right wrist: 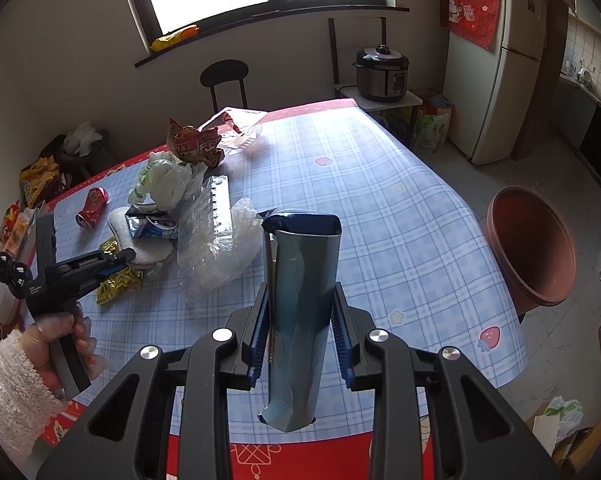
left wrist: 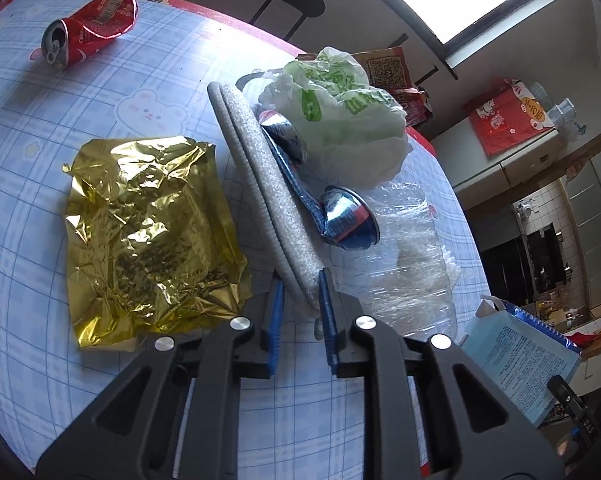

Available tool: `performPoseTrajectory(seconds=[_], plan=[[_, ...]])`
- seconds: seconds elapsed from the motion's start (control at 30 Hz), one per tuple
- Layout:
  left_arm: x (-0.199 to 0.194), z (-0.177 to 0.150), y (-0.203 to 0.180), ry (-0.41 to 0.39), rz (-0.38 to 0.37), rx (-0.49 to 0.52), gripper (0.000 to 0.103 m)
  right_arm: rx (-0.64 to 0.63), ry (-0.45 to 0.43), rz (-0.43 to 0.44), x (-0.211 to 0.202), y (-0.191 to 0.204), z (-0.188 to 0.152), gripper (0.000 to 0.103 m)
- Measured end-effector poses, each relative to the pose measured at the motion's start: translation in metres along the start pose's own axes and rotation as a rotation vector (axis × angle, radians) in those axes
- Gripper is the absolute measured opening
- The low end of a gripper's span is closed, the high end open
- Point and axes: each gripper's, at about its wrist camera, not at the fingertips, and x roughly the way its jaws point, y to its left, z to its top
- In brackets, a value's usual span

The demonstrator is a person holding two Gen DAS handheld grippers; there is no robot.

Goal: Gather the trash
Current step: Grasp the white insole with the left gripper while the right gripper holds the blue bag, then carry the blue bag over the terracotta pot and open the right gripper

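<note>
My left gripper (left wrist: 300, 292) is shut on the near end of a white foam sheet (left wrist: 260, 184) and holds it tilted up from the table; the gripper also shows in the right wrist view (right wrist: 116, 264). On the sheet lie a crushed blue can (left wrist: 340, 216) and a white-green plastic bag (left wrist: 340, 120). A gold foil wrapper (left wrist: 148, 236) lies to its left, a crushed red can (left wrist: 88, 28) farther off. My right gripper (right wrist: 300, 304) is shut on a blue-grey carton (right wrist: 300, 288), held upright above the table.
The table has a blue checked cloth (right wrist: 360, 200) with a red border. Clear plastic packaging (right wrist: 216, 248) and a red snack bag (right wrist: 196, 140) lie on it. A brown bin (right wrist: 532, 244) stands off the table's right edge. A black chair (right wrist: 224, 80) stands behind.
</note>
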Motion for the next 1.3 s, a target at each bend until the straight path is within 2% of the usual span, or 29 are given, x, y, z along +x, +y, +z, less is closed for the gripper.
performPoseTrajectory(seconds=[0.13,0.3,0.4,0.53,0.7,0.97,1.3], plan=[[-0.036,-0.008,0.003,-0.030,0.068,0.033,0.017,-0.001,-0.004,0.015,0.000,0.000,0.000,0.029],[-0.089,-0.027,0.016,-0.091,0.112,0.061,0.017,-0.006,-0.012,0.028,0.001,0.001,0.003,0.028],[-0.110,-0.040,0.027,-0.088,0.137,0.093,0.017,-0.020,-0.010,0.028,0.002,0.004,0.006,0.028],[-0.137,-0.054,0.031,-0.117,0.130,0.097,0.017,-0.033,-0.001,0.037,0.002,0.008,0.008,0.028],[-0.164,-0.060,0.021,-0.167,0.084,0.081,0.017,-0.001,-0.008,0.059,-0.001,0.008,0.009,0.028],[-0.184,-0.055,-0.029,-0.216,0.045,0.199,0.017,0.019,-0.053,0.060,-0.015,0.004,0.011,0.028],[-0.194,-0.055,-0.080,-0.250,-0.009,0.288,0.017,0.047,-0.099,0.081,-0.033,-0.017,0.014,0.028]])
